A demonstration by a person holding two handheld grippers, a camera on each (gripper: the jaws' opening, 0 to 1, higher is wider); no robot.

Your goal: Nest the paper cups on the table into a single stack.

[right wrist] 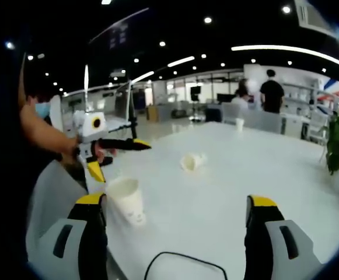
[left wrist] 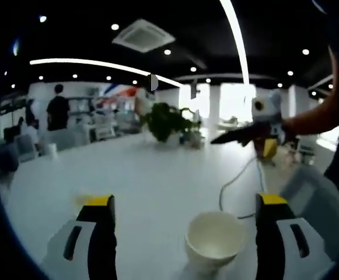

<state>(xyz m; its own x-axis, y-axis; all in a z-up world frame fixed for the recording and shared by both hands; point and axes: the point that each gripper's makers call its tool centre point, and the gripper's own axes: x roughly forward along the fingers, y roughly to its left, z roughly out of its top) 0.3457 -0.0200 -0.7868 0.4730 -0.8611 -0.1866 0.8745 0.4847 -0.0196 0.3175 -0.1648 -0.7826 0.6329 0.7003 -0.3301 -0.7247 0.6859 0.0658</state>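
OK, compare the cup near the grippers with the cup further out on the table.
In the right gripper view, the near cup stands upright with its mouth up, while the far cup lies tipped on its side. The near cup sits close beside the left gripper, while the far cup lies alone out on the table. Both are plain white paper cups, separate, not yet nested.

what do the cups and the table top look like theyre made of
Upright cup: likely paper, matte white, thin rolled rim, small print near its base. Tipped cup: the same look, though too small to be sure. Table: smooth white top with a soft sheen, perhaps laminate; ceiling light washes across it.
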